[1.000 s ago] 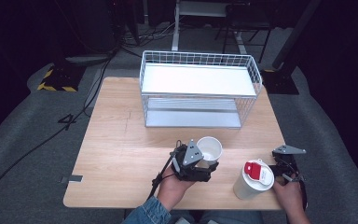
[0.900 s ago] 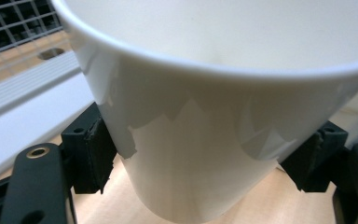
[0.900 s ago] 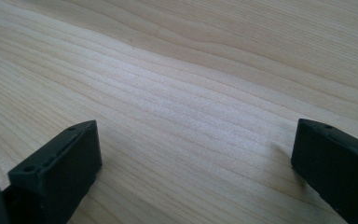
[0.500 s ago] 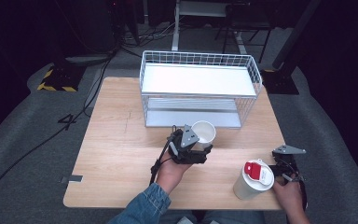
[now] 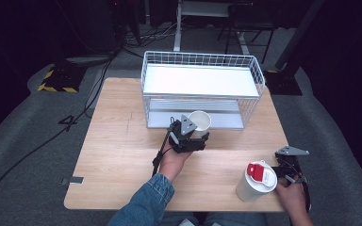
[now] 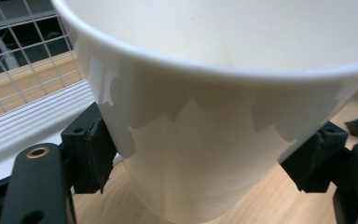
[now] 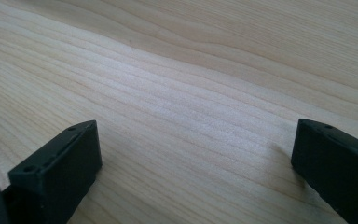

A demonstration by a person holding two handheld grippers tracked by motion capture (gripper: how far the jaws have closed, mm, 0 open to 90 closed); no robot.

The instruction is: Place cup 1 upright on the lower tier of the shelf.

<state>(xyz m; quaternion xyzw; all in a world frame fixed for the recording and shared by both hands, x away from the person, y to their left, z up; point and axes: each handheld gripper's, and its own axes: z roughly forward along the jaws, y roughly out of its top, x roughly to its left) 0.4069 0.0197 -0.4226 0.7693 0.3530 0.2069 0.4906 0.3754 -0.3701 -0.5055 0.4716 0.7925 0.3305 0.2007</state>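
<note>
A white paper cup (image 5: pixel 200 121) (image 6: pixel 214 116) sits between the jaws of my left gripper (image 5: pixel 192 136) (image 6: pixel 205 158), which is shut on its sides, just in front of the lower shelf of the white wire rack (image 5: pixel 202 89). The cup is held open side up, slightly tilted. My right gripper (image 5: pixel 290 165) (image 7: pixel 191 163) rests low at the table's right front, open, with bare wood between its jaws. A white lidded cup with a red tab (image 5: pixel 256 181) stands just left of the right gripper.
The wooden table (image 5: pixel 113 155) has free room on its left half. The wire rack has a white top shelf (image 5: pixel 200 80) and a lower shelf (image 5: pixel 169 117). Dark floor, cables and a stand base lie beyond the table.
My left gripper has carried the white cup away from the table's front, forward toward the rack's lower shelf. The right gripper and the lidded cup have stayed put.
</note>
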